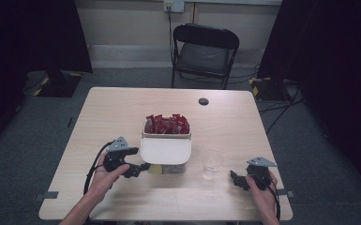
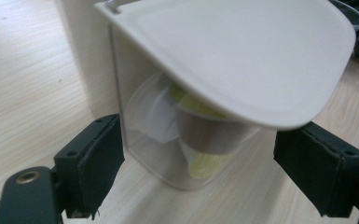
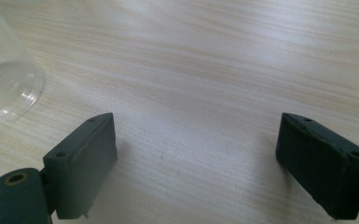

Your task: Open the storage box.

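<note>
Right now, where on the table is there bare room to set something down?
Bare: the far strip of the table behind the container, and the left side beyond the left claw. Also between the clear cup and the right claw. Crowded: the near middle, container beside cup.

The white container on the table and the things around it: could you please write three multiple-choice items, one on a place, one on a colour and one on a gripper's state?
1. Where does the clear cup stand?
A. between the white container and the right gripper
B. on the chair
C. left of the left gripper

2. What colour are the packets in the container's far compartment?
A. blue
B. red
C. green

3. How is the left gripper?
A. shut on the cup
B. shut on a packet
C. open, at the container's clear front

Answers: 1 A, the high view shows the cup there; 2 B, they are plainly red; 3 C, its jaws stand wide apart.
</note>
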Motion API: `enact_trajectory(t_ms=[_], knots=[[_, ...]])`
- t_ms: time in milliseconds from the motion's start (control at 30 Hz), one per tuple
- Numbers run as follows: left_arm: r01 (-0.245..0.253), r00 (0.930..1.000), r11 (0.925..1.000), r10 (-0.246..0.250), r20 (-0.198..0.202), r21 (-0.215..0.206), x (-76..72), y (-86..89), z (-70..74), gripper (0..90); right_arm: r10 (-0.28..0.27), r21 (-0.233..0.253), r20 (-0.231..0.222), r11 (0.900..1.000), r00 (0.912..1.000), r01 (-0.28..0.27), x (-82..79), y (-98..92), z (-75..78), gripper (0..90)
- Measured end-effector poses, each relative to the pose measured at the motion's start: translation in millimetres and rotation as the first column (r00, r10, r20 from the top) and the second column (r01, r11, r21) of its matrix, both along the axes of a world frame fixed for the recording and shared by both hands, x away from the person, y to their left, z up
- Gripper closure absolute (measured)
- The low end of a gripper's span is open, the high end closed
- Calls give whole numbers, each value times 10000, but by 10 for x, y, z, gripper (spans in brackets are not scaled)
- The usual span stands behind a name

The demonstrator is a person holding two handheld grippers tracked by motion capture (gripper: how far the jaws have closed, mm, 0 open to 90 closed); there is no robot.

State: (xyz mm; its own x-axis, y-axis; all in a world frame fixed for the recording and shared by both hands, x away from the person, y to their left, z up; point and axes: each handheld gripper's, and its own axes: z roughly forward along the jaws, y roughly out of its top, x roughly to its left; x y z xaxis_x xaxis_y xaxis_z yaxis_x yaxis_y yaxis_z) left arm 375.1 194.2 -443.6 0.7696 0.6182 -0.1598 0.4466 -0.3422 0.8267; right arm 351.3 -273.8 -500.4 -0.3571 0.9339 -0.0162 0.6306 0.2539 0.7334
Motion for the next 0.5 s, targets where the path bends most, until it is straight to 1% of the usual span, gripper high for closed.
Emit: enact_trajectory(t_ms=[100, 200, 300, 367, 500], knots=[[21, 10000, 10000, -21, -9, -47, 4, -28, -7, 155, -2, 5, -4, 10000, 10000, 2, 0, 0, 0, 118], [46, 9999, 10000, -45, 92, -35, 2, -40, 5, 152, -1, 1, -2, 10000, 10000, 1, 0, 0, 0, 118], [59, 10000, 10000, -59, 27, -6, 5, -42, 7, 151, 13, 4, 5, 10000, 10000, -13, 1, 0, 0, 118], [-3, 10000, 9999, 3, 47, -115, -3, -50, 9, 154, 0, -1, -1, 10000, 10000, 0, 0, 0, 0, 118], [34, 10000, 9999, -33, 59, -145, -6, -39, 30, 155, -1, 3, -2, 10000, 10000, 1, 0, 0, 0, 118]])
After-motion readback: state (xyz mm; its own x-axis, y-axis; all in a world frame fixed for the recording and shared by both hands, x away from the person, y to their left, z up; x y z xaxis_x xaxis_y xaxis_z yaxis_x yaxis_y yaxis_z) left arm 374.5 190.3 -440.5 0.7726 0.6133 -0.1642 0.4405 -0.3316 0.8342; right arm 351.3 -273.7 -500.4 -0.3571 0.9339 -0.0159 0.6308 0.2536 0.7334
